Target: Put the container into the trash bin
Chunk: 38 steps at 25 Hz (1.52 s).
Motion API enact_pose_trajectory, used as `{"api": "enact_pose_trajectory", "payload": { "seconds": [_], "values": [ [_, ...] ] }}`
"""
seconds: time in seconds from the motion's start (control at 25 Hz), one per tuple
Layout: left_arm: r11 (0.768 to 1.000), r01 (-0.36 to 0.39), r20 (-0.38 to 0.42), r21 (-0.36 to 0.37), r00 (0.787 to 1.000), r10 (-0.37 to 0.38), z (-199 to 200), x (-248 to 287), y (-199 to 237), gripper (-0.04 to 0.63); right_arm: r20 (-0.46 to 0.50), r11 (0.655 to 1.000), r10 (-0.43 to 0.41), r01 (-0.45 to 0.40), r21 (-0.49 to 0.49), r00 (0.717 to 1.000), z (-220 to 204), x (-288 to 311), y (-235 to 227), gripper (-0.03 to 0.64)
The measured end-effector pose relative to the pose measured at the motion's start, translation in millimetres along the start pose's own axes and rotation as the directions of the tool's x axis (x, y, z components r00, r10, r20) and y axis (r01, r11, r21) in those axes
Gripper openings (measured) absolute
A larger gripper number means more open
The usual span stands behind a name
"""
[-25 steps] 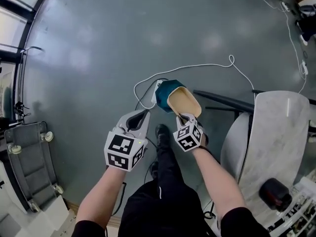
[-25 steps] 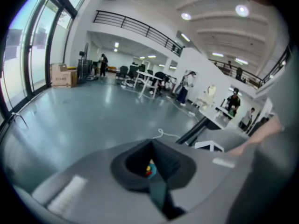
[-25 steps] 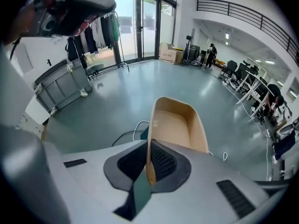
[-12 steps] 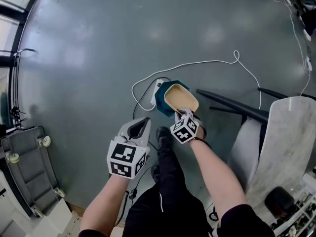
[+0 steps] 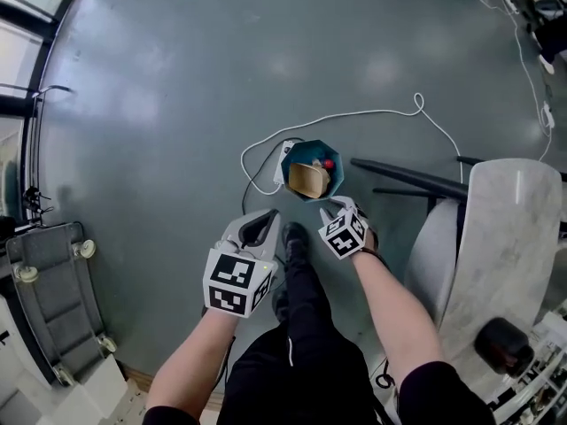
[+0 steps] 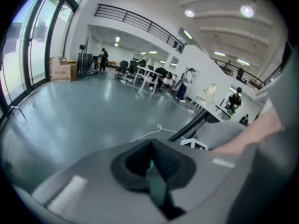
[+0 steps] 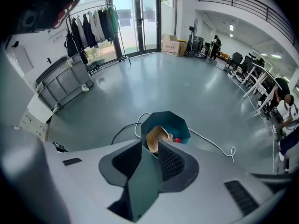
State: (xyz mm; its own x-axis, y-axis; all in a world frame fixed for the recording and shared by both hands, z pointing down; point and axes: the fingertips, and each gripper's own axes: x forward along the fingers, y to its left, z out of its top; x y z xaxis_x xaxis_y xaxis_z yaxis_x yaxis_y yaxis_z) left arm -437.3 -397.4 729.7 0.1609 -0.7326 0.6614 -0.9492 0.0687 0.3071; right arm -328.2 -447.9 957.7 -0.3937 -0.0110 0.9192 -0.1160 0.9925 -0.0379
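Container (image 5: pixel 307 181) lies inside trash bin (image 5: pixel 301 147), beside a small red item (image 5: pixel 328 163). Your right gripper (image 5: pixel 335 209) is just beside the bin, jaws opening, nothing between them. Your left gripper (image 5: pixel 260 228) is near the bin, jaws together, empty.

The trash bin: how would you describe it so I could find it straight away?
On the wide grey floor a white cable runs in a long loop; the trash bin stands at its near end. It is the only teal thing there, many-sided and open-topped, with a tan container and something small and red inside.
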Motion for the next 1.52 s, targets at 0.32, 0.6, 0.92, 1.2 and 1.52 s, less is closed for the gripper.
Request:
{"api": "enact_pose_trajectory", "payload": {
  "seconds": [0.32,0.6,0.92,1.2,1.52],
  "values": [
    [1.0,-0.023,0.072,-0.006,0.997,0.023,11,-107,-49,0.009,0.228,0.985,-0.033,-0.007,0.173,0.973,17,-159,76,0.054],
    [0.998,-0.028,0.24,0.052,0.971,0.015,23,-216,-89,0.009,0.398,0.962,-0.172,0.067,0.265,0.901,22,-300,133,0.02],
    [0.994,-0.051,0.307,0.096,0.952,0.019,30,-296,-127,0.009,0.516,0.942,-0.259,0.095,0.321,0.817,27,-430,167,-0.003],
    [0.989,-0.104,0.363,0.109,0.93,0.058,55,-326,-145,0.009,0.628,0.948,-0.269,0.085,0.308,0.73,32,-511,160,-0.005],
    [0.981,-0.144,0.442,0.131,0.894,0.072,89,-343,-192,0.009,0.721,0.957,-0.255,0.063,0.282,0.644,15,-588,146,-0.006]
  ]
}}
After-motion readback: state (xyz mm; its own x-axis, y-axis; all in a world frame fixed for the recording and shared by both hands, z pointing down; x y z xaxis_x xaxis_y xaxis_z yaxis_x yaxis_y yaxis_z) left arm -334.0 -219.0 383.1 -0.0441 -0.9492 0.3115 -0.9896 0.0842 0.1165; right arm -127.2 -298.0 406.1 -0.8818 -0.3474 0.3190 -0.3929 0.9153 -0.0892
